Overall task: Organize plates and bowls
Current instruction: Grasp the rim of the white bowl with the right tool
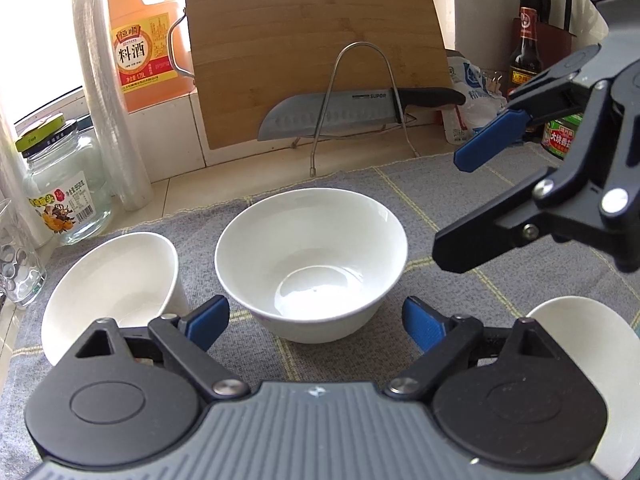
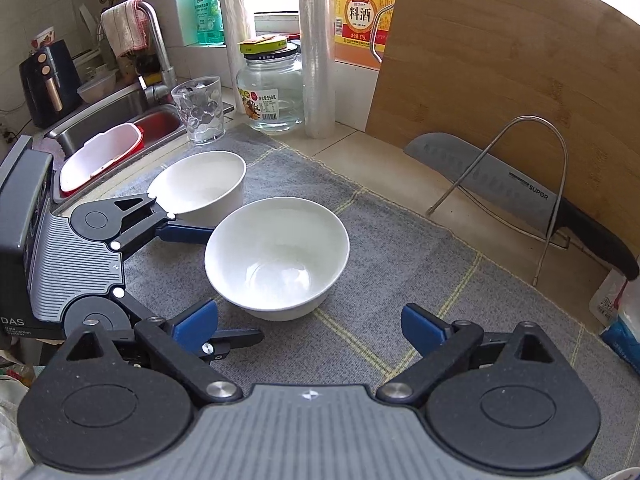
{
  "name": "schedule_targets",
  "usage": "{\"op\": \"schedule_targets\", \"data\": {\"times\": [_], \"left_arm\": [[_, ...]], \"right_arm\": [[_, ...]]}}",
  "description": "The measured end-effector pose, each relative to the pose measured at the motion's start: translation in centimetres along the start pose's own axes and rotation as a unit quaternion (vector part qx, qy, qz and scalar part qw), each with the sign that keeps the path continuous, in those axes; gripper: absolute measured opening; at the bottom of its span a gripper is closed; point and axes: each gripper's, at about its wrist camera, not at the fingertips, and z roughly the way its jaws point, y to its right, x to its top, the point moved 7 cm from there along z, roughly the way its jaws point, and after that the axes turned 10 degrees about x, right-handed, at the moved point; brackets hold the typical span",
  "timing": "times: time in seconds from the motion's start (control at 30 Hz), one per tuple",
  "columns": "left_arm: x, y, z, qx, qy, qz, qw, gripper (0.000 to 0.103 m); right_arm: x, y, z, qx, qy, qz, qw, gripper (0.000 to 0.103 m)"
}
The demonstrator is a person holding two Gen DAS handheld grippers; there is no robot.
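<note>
Plainly, from the left wrist view, the left gripper [image 1: 316,322] stands wide open with nothing between its blue pads, aimed at the glossy white round ceramic bowl [image 1: 311,260] sitting upright in the middle of the grey woven cloth [image 1: 460,208] on the counter; a second white bowl [image 1: 110,292] leans tilted just to its left, and the curved edge of a third white dish [image 1: 592,344] shows at the lower right. The right gripper [image 1: 460,208] hangs above the cloth to the right, its jaws spread and empty. To take the middle bowl well, I judge one pad should go inside the rim and one outside, since glazed ware is smooth and likely to slip under a shallow pinch. From the right wrist view, the right gripper [image 2: 310,326] is likewise open and holds nothing, the middle bowl [image 2: 276,258] lying just ahead of its pads, while the left gripper [image 2: 200,280] reaches in from the left near both the middle and tilted bowl [image 2: 200,184]. Behind, a bamboo cutting board [image 2: 500,80] and a steel knife [image 2: 500,188] rest in a wire rack [image 2: 560,176].
</note>
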Motion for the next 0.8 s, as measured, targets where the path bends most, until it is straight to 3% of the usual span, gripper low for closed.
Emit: {"op": "schedule_targets", "data": {"times": [0.8], "left_arm": [[0.3, 0.0, 0.6, -0.001, -0.004, -0.006, 1.0000, 0.085]], "right_arm": [[3.1, 2.0, 6.9, 0.071, -0.038, 0.001, 0.997, 0.077]]}}
